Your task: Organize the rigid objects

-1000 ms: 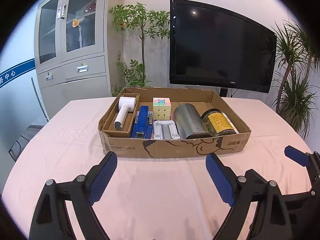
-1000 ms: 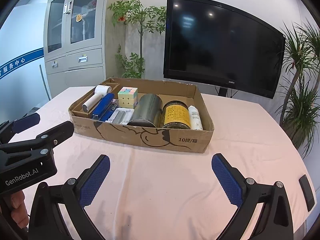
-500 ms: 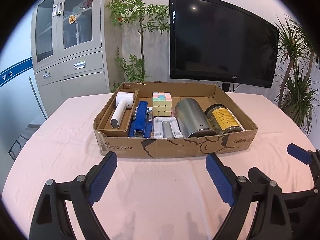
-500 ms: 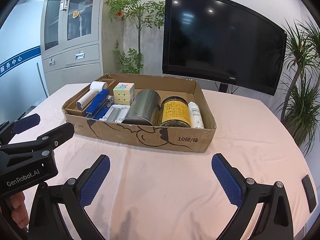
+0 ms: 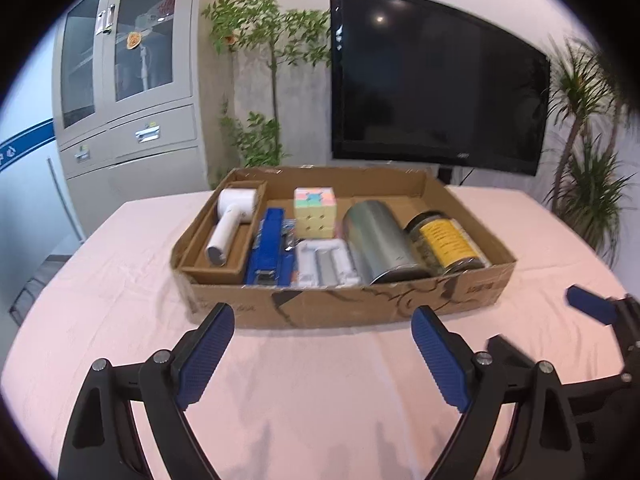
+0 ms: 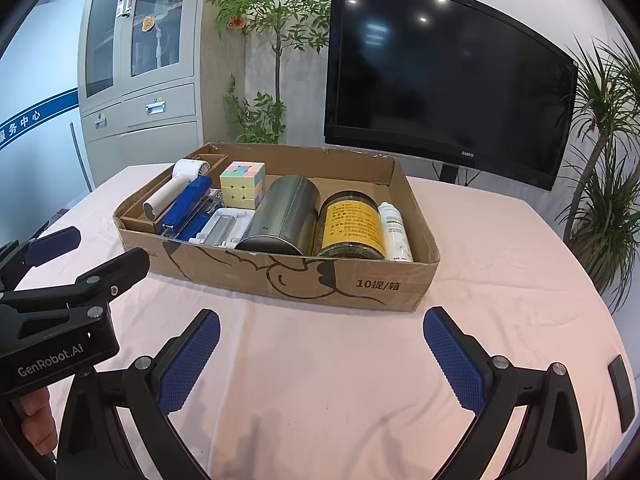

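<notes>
A shallow cardboard box (image 5: 344, 306) (image 6: 280, 276) stands on the pink tablecloth. In it lie a white handheld fan (image 5: 230, 220) in a small inner tray, a blue stapler (image 5: 270, 246), a pastel cube (image 5: 314, 212), a white plastic case (image 5: 324, 266), a metal tin (image 5: 378, 242), a jar with a yellow label (image 5: 444, 240) and a white bottle (image 6: 394, 228). My left gripper (image 5: 320, 354) is open and empty just in front of the box. My right gripper (image 6: 320, 358) is open and empty, to its right.
A black TV (image 6: 444, 76) stands behind the table. A grey cabinet (image 5: 128, 92) and plants (image 5: 268, 80) are at the back left; another plant (image 6: 604, 160) is at the right. A dark flat object (image 6: 622, 390) lies near the table's right edge.
Both grippers have moved closer to the box and risen a little, so the box looks larger. Both stay open. Nothing in the box has moved.
</notes>
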Available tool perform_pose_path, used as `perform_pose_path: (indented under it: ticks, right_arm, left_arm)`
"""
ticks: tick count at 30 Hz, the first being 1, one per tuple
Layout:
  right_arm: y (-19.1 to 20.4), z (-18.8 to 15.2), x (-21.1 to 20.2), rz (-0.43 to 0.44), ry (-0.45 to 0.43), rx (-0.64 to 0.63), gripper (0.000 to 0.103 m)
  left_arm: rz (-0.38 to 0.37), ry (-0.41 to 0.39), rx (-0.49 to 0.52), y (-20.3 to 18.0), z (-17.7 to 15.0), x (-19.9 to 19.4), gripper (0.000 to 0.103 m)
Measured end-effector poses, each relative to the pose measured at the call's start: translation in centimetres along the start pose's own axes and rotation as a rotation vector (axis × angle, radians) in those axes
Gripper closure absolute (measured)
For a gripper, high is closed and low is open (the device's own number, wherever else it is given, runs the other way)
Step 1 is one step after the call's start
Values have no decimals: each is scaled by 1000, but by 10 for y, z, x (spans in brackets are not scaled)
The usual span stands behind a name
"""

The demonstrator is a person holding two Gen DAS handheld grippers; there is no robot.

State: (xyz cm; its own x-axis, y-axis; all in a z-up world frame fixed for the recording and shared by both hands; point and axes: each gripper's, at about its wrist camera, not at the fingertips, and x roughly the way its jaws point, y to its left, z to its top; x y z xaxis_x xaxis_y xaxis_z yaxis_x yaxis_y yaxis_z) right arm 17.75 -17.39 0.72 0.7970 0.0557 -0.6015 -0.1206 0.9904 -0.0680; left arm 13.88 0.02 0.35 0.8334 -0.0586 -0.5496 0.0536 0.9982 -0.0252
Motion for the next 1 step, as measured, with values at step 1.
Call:
perform_pose_path:
  ticks: [1]
  right_arm:
    - [1,0,0,4,-1,0,1]
  left_arm:
    - [2,-8,0,0,1,0,13]
